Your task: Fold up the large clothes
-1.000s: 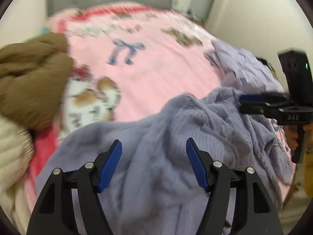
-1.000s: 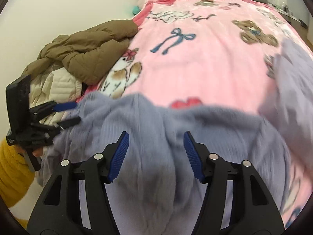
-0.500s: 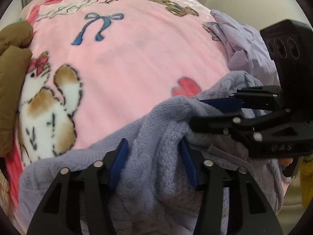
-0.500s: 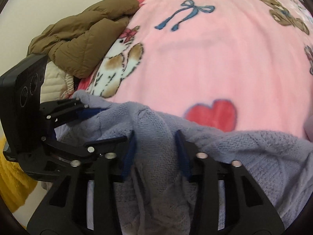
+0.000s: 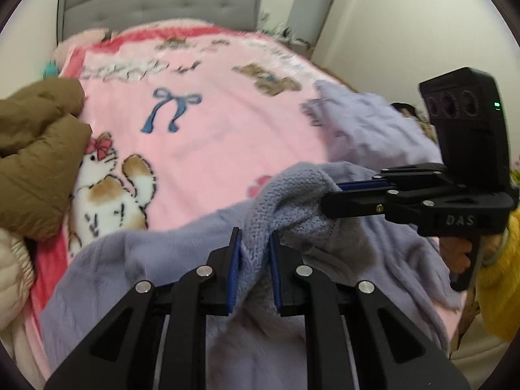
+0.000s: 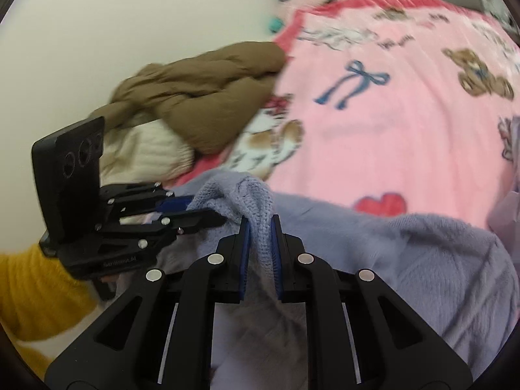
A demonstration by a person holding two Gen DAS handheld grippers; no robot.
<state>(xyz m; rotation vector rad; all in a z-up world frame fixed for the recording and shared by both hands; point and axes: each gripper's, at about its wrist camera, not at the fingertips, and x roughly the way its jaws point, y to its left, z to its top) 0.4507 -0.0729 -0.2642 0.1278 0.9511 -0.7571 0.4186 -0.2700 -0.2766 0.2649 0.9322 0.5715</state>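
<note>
Both grippers, left (image 5: 254, 253) and right (image 6: 260, 243), are pinching the sweater (image 5: 292, 191) lying on the bed (image 5: 211, 143), jaws having just closed; soft, floppy knit, probably best gripped at shoulders.

Lavender knit sweater (image 5: 286, 195), rumpled, bunched edge lifted off pink blanket (image 5: 211, 136)

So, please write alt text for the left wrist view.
The left gripper pinches a fold of a lilac sweater, and the right gripper grips it just beside. Behind lie a pink blanket and a brown jacket.
</note>
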